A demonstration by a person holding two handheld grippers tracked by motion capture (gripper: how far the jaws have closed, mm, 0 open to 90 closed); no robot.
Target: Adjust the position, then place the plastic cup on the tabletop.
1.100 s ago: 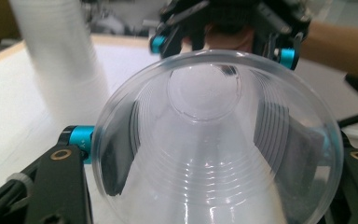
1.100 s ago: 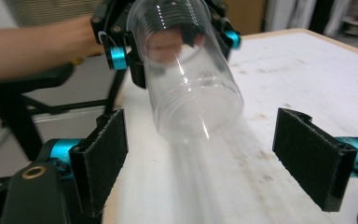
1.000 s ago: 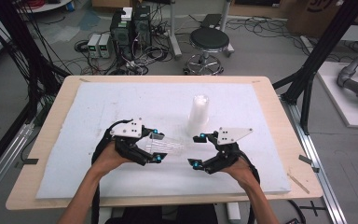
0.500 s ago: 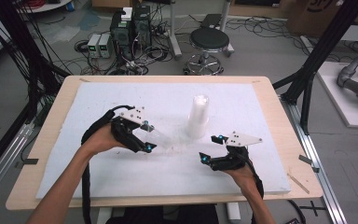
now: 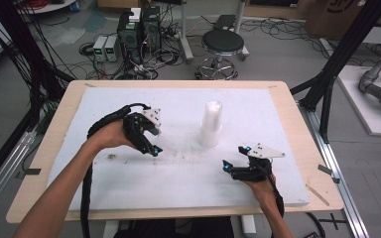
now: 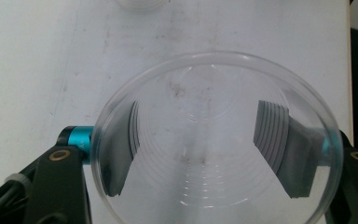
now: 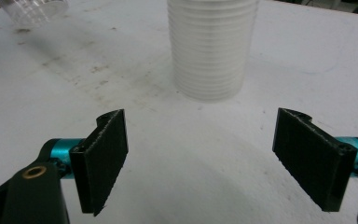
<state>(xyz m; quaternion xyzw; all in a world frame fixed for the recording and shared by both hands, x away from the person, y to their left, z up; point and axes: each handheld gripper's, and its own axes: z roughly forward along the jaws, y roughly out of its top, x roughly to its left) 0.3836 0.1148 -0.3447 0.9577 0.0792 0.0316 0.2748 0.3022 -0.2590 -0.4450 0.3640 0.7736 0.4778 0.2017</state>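
Counter [image 5: 278,109]: a pale wooden top under a white sheet, faint smudges near the middle.
Stack of clear plastic cups [image 5: 211,124]: upright, upside down, about centre of the counter, nearer the far edge; seen close ahead in the right gripper view [image 7: 212,46].
Left gripper [image 5: 155,144]: raised over the counter's left half, left of the stack, clamped on a single clear plastic cup [image 6: 214,140]; its pads press the cup's wall from both sides, the cup's mouth facing the camera.
Right gripper [image 5: 235,158]: low near the front edge, right of centre, jaws spread wide with nothing between them, pointed at the stack.
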